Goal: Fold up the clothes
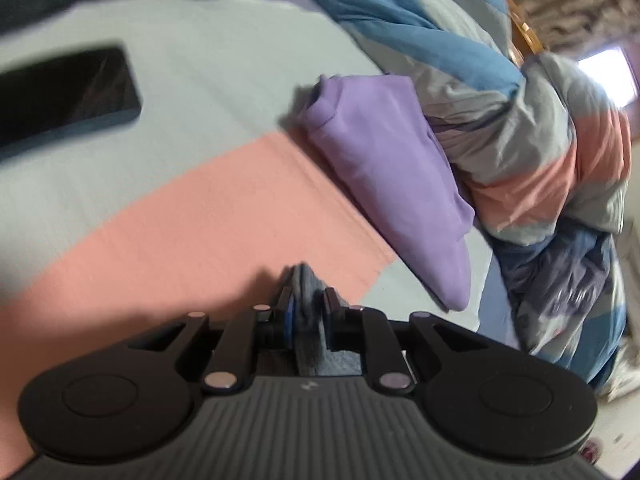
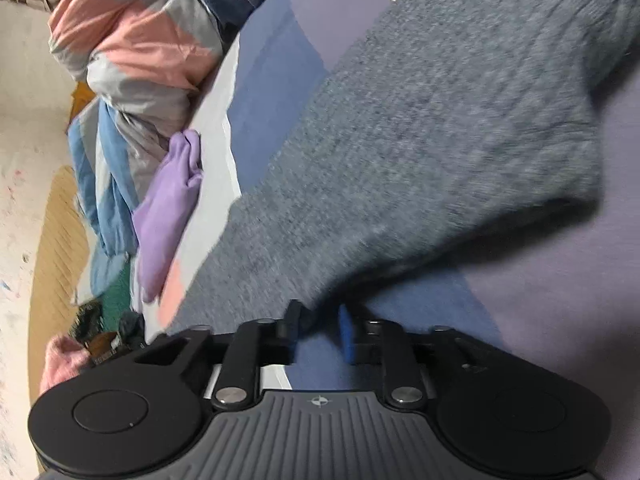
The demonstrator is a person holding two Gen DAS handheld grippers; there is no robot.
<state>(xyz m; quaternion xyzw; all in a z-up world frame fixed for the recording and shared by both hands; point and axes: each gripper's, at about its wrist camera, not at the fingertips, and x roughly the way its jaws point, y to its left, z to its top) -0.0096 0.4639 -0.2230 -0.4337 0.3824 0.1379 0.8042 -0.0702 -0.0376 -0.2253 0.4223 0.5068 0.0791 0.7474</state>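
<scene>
A bunched fold of a grey knit garment (image 1: pixel 310 320) stands between the fingers of my left gripper (image 1: pixel 308 292) and fills the gap, so the gripper is shut on it above the pink and pale blue bed sheet (image 1: pixel 180 220). In the right wrist view the same grey garment (image 2: pixel 440 120) lies spread over the sheet (image 2: pixel 560 300), with white lettering at its far end. My right gripper (image 2: pixel 320 316) is open at its near edge. The cloth's edge lies against the left finger, and the blue pad (image 2: pixel 346 332) on the right is bare. A folded purple garment (image 1: pixel 384 168) lies against the duvet.
A crumpled duvet (image 1: pixel 520 128) in blue, grey and pink is heaped along the bed's side, seen also in the right wrist view (image 2: pixel 140 40) beside the purple garment (image 2: pixel 168 216). A black phone (image 1: pixel 64 92) lies on the sheet at left. Beyond the bed edge lie a woven mat (image 2: pixel 56 240) and pink cloth (image 2: pixel 60 360).
</scene>
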